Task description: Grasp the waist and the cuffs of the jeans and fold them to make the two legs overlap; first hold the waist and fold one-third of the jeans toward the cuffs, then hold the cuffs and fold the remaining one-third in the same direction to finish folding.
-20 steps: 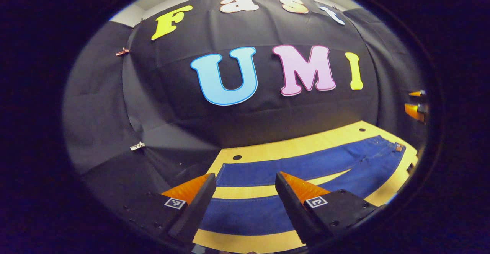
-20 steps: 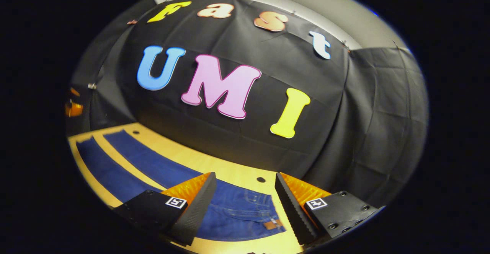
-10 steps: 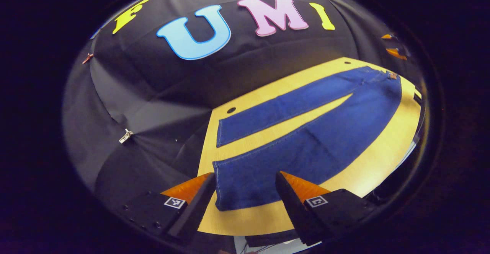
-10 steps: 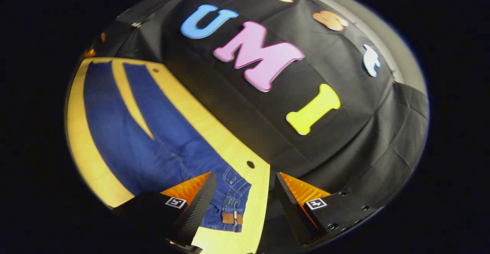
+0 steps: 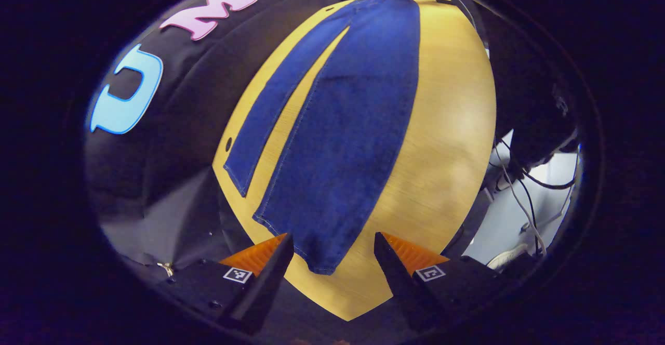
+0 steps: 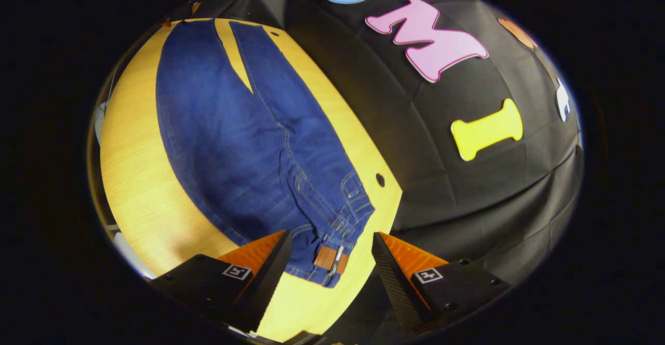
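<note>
Blue jeans [image 5: 343,127] lie flat on a yellow wooden table [image 5: 447,142], legs spread in a narrow V. In the left gripper view the near leg's cuff [image 5: 311,254] sits just ahead of my left gripper [image 5: 332,254], which is open and above the cloth. In the right gripper view the jeans [image 6: 234,137] run away from me, and the waist with its brown patch [image 6: 328,257] lies between the fingers of my right gripper [image 6: 330,254], which is open and holds nothing. The far cuff [image 5: 234,176] lies nearer the wall.
The table has small round holes [image 6: 380,180] near its back edge by the black cloth wall. Cables [image 5: 519,199] hang beyond the table's front edge on the right of the left gripper view. Bare wood [image 6: 135,178] flanks the jeans.
Both grippers have tilted downward and turned toward the jeans' ends. The cuff now sits just ahead of the left fingers and the waist between the right fingers. The jeans have not moved.
</note>
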{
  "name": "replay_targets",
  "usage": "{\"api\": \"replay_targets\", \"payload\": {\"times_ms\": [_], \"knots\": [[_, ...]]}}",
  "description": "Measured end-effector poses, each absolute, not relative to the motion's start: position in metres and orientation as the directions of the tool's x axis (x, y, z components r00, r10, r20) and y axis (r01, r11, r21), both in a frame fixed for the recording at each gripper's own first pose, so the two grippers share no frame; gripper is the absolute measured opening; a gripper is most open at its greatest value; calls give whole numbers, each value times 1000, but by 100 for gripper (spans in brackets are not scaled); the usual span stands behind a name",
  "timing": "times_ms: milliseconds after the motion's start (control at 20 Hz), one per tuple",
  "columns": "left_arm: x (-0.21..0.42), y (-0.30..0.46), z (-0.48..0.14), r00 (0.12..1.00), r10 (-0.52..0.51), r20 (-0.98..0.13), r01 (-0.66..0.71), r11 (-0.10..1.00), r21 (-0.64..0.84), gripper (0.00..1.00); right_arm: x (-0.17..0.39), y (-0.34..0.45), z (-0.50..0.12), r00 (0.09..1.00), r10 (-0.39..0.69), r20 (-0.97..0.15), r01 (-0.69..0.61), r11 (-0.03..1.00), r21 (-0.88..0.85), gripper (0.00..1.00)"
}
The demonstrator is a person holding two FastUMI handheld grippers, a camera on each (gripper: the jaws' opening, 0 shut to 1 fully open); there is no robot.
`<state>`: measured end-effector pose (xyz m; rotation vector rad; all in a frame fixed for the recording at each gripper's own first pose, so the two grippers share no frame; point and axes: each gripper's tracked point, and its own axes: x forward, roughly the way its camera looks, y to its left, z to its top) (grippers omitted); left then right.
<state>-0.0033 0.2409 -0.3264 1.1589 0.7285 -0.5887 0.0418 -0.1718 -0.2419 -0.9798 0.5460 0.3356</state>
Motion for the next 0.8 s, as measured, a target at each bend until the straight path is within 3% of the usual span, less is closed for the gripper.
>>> {"api": "replay_targets", "payload": {"times_ms": [350,400,650,750,800], "knots": [[19,262,-354,464,-30,-885,877,154,454,98,18,-192,-269,763,-19,-646,-549,509,-663,97],[26,260,-354,441,-38,-897,891,135,433,95,16,-193,-272,756,-17,-654,-549,528,-648,97],[43,256,-358,368,-57,-928,927,98,361,94,24,-214,-277,751,-82,-655,-516,546,-660,97],[38,252,-364,346,-65,-936,934,112,338,82,30,-223,-277,750,-105,-653,-508,541,-671,97],[35,250,-366,347,-68,-935,935,104,340,71,34,-227,-278,749,-113,-653,-509,531,-677,97]]}}
